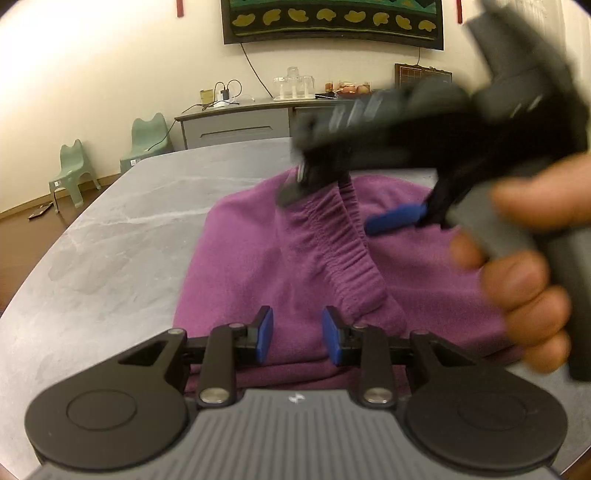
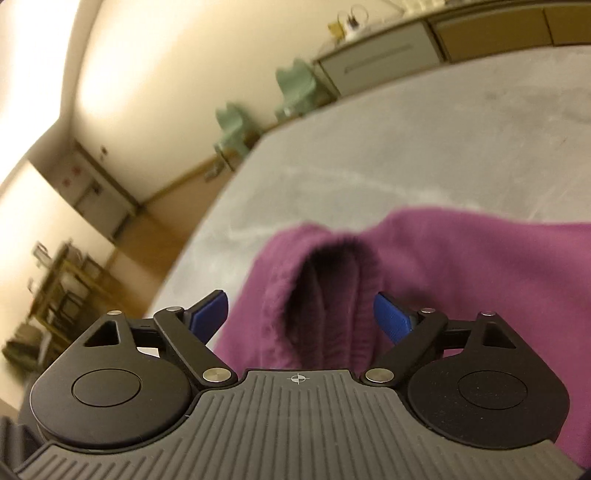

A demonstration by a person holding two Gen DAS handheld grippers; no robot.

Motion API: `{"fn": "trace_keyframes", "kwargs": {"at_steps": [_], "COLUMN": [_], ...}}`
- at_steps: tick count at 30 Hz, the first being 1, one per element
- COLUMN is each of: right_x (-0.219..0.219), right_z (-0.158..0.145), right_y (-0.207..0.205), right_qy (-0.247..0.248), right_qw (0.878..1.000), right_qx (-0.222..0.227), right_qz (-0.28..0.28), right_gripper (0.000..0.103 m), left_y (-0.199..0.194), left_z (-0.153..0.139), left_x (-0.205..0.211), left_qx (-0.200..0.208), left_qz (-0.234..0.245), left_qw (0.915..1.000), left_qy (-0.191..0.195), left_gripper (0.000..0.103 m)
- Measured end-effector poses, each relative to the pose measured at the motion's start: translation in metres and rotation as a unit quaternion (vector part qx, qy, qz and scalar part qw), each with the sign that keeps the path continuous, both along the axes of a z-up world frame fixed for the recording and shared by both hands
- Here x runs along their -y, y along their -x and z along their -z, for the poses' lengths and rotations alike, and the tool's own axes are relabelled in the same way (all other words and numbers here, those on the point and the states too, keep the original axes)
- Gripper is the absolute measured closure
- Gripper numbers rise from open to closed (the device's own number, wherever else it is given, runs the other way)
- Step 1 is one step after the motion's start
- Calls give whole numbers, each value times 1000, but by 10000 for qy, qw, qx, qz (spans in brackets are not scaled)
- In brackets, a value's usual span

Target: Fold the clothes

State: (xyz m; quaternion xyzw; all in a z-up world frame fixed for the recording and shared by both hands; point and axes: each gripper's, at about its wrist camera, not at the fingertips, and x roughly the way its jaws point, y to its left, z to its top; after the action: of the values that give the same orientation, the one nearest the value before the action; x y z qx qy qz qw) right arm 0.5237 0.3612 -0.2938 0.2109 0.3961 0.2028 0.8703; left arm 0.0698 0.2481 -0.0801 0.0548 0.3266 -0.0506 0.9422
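both grippers spread – left gripper (image 1: pixel 297 338), right gripper (image 2: pixel 300 314) over purple garment (image 1: pixel 258 258); grey table (image 1: pixel 110 240) – green chairs (image 1: pixel 147 142) beyond.

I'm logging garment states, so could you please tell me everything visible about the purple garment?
The purple garment looks like soft fleece with a gathered elastic waistband. It lies rumpled and partly doubled over on the grey marbled table, its waist opening gaping. Both grippers hover open above it; neither clearly grips it.

Cream walls (image 1: pixel 110 66), warm light. Grey marbled table (image 1: pixel 122 229) in middle. Two green child chairs (image 1: pixel 74 166) by wall. Grey sideboard (image 1: pixel 236 127) behind, cables and glassware on top. Dark wall hanging (image 1: pixel 332 18) above. Wooden floor (image 1: pixel 22 214).
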Motion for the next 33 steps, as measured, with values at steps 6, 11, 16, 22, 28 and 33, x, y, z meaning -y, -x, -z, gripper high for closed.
{"fn": "trace_keyframes", "kwargs": {"at_steps": [6,11,16,22,28,33], "right_x": [-14,-22,-6,60,78,79], "right_z": [21,26,8,-20,-10,-82], "right_y": [-9,-23,-10,41,42,85], "right_qy": [49,-204,-488,-297,235,1485], "right_qw": [9999,9998,9987,9980,9971,9774], "right_qx": [56,57,155,74,-111,1136], "right_qz": [92,-4,29,561,717,984], "right_gripper": [33,85,89,89,68,40], "left_y": [0,-1,-3,-4,-11,-30], "left_z": [0,-4,-7,-10,-6,-55], "left_x": [2,4,7,10,14,15], "left_qx": [61,80,100,123,-142,230], "left_qz": [70,101,132,168,116,410], "left_qw": [10000,9999,9998,9995,9996,9986], "left_qy": [-34,55,146,255,202,243], "left_gripper": [73,73,73,71,71,66]}}
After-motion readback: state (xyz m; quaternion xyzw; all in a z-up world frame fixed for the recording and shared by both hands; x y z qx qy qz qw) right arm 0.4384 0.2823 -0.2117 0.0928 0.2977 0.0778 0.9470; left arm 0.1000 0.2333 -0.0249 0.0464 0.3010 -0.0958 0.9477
